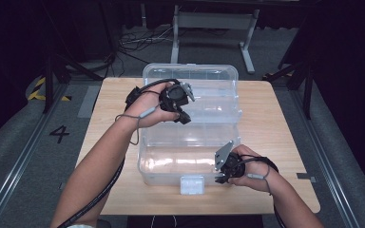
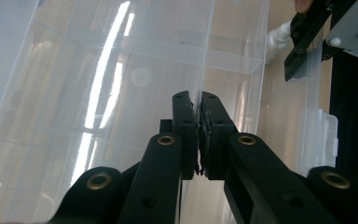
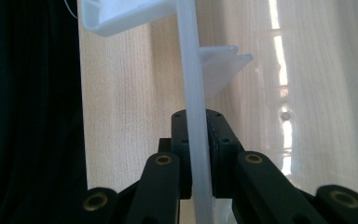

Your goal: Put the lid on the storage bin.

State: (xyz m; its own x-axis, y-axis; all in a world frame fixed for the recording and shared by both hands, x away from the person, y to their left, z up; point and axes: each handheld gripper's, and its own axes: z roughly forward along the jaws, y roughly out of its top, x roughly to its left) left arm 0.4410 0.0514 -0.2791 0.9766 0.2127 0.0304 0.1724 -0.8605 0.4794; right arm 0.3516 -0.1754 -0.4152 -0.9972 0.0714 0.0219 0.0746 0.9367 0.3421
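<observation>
A person at a wooden surface (image 1: 275,123) works on a clear plastic box (image 1: 190,142) with a gripper in each hand. Seen from above, the box sits in the middle of the surface, open, its lid (image 1: 190,76) standing up at the far side. The left gripper (image 1: 183,116) reaches over the box's left half, near the middle line where the lid meets the base. The right gripper (image 1: 221,179) is at the box's near right corner, just right of the white latch (image 1: 192,184) on the front wall.

From the left gripper's own camera, the left gripper (image 2: 198,135) is clenched on a thin clear wall of the box (image 2: 121,93), the jaws pressed together with the plastic edge running up between them. The other gripper shows beyond, at the box's far edge.

From the right gripper's camera, the right gripper (image 3: 198,154) is likewise clamped, grasping a frosted white rim (image 3: 189,70) of the box that rises straight up between its jaws, with the wood grain behind.

By the look of it, both holds are secured and the box stands open; whatever comes after, closing the lid or shifting the box, is not yet done.
</observation>
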